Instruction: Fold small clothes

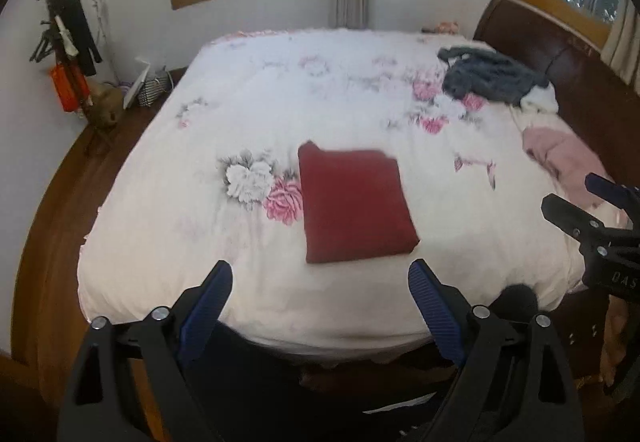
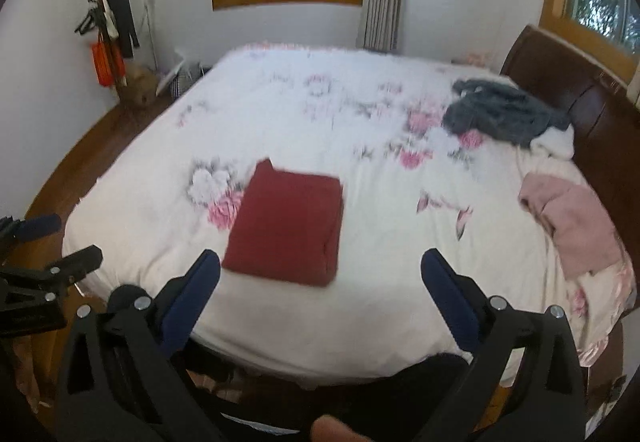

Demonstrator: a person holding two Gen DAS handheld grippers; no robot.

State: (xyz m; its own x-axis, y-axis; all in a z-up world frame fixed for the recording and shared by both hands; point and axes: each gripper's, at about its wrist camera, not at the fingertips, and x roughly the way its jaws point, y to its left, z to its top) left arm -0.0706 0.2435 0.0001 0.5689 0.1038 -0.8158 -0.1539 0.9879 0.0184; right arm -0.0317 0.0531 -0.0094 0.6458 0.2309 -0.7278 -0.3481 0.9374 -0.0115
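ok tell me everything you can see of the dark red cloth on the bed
The dark red folded cloth is a neat, roughly square bundle of soft-looking fabric in several layers, with one far corner poking up slightly. It lies flat on the white floral bed cover, near the front edge, partly covering a pink printed flower. Nothing else touches it; both tongs are open, short of it.

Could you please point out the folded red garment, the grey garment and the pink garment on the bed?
folded red garment [image 1: 354, 204], left wrist view, middle of its top face.
grey garment [image 2: 506, 114], right wrist view, centre of the crumpled heap.
pink garment [image 2: 572, 226], right wrist view, middle of the cloth.
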